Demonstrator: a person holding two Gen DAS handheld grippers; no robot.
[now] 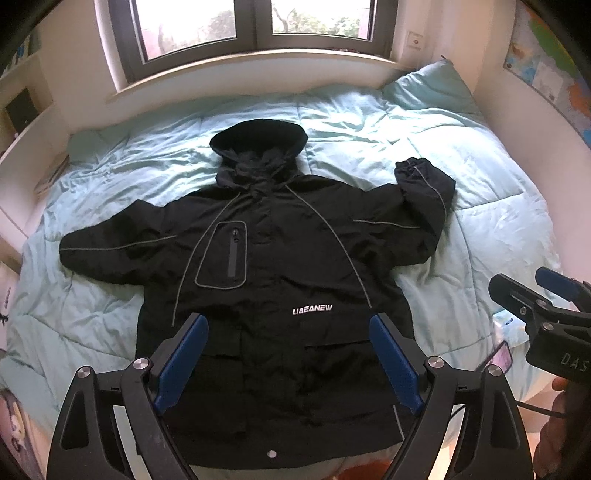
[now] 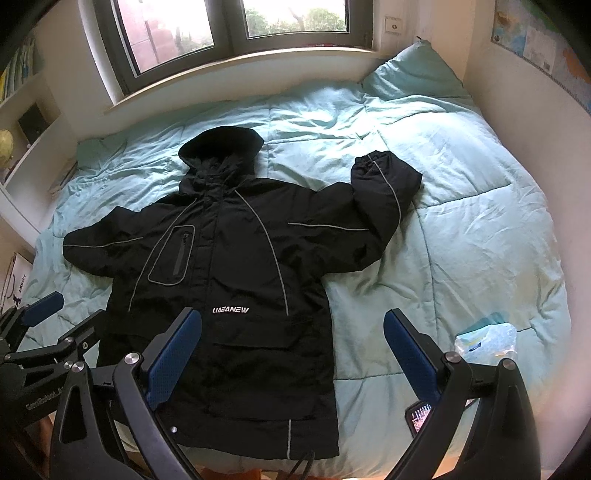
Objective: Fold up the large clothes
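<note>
Black hooded jacket [image 1: 266, 280] lies front-up on the turquoise duvet [image 1: 480, 229], hood toward 12 o'clock; left gripper [image 1: 288, 354] and right gripper [image 2: 291, 354] both spread, empty.

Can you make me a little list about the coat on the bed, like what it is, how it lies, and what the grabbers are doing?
thing: black hooded jacket
where: flat on the blue quilt, front up, hood toward the window
sleeves: one straight out to the side, the other sleeve bent up at the elbow
folded yet: no
left gripper: open, above the hem, holding nothing
right gripper: open, near the jacket's lower edge, holding nothing
also on the bed: plastic packet, phone
</note>
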